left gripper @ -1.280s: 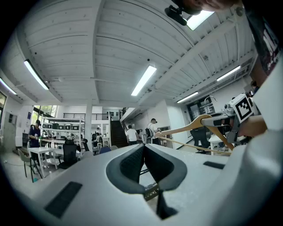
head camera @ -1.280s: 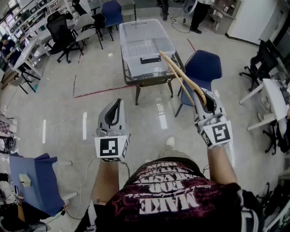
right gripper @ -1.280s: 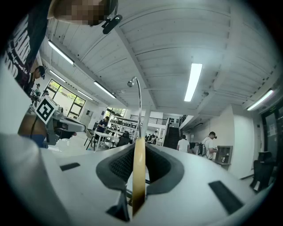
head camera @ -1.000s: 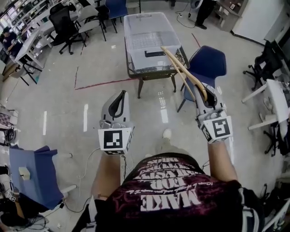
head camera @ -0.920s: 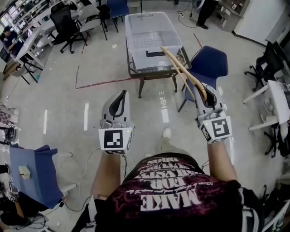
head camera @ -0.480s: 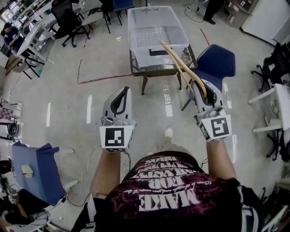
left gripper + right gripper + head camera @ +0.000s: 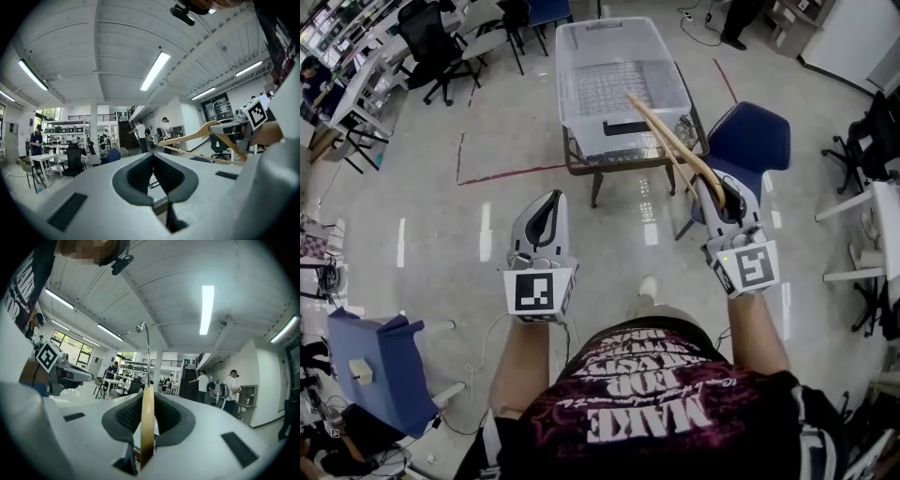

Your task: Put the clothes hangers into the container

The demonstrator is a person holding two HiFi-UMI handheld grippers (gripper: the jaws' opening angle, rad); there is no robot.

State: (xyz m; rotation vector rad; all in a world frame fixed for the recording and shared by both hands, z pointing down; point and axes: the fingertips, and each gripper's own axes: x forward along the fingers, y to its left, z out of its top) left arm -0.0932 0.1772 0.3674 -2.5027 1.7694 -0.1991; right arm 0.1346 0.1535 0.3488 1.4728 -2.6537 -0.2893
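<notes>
Hanger (image 7: 673, 148): pale tan wood. Container (image 7: 614, 70): clear plastic with a black latch. Left claw (image 7: 547, 202) and right claw (image 7: 718, 192): light grey bodies, dark pads, black-and-white square markers. Chair (image 7: 750, 141): blue. Floor (image 7: 422, 216): glossy grey, red line.

Open office, glossy grey floor (image 7: 609, 234).
Blue chair (image 7: 750, 141) right, black chairs (image 7: 427, 37) far left, strip lights (image 7: 154, 70) overhead.

wooden hanger (image 7: 673, 141) held aslant, clear container (image 7: 609, 56) beyond

Black T-shirt (image 7: 649, 412), red-and-white lettering
</notes>
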